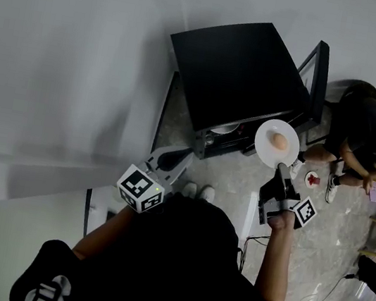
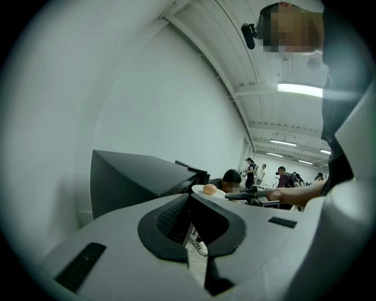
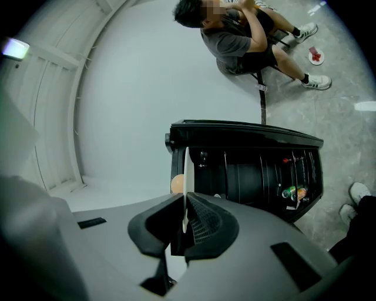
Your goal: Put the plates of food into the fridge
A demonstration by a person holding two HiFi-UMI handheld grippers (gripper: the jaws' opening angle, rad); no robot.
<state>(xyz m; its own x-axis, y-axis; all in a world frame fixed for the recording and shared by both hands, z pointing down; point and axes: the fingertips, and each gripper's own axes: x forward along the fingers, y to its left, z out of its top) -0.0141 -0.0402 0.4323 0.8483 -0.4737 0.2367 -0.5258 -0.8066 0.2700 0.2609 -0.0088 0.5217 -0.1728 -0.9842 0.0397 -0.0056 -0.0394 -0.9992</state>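
White and glossy, a round plate [image 1: 262,150] carrying one smooth, egg-shaped piece of tan food [image 1: 279,141] is held out level just in front of an open mini fridge [image 1: 237,69]. The right gripper [image 1: 281,168] has its jaws clenched on the plate's near rim. In the right gripper view the plate appears edge-on as a thin white line pinched between the ribbed black pads [image 3: 202,223], with the food showing at its left side.

The fridge is a matte black box with flat, sharp-edged panels. It stands on a pale, mottled stone floor [image 1: 232,182] against a plain white wall [image 1: 68,55]. Its door [image 1: 320,79] is swung wide, and the door shelf holds small cans [image 3: 294,192] in green and orange. The plate hangs outside the cabinet, at the mouth of the opening, near the hinge-free edge.

The left gripper [image 1: 185,156], grey moulded plastic with dark rubbery pads, is held lower and to the left, well apart from the plate. Its jaws are drawn together with nothing between them. The left gripper view shows only floor through the narrow slit below the pads.

A person in a dark T-shirt [image 1: 366,130] sits hunched on the floor just beyond the fridge door.
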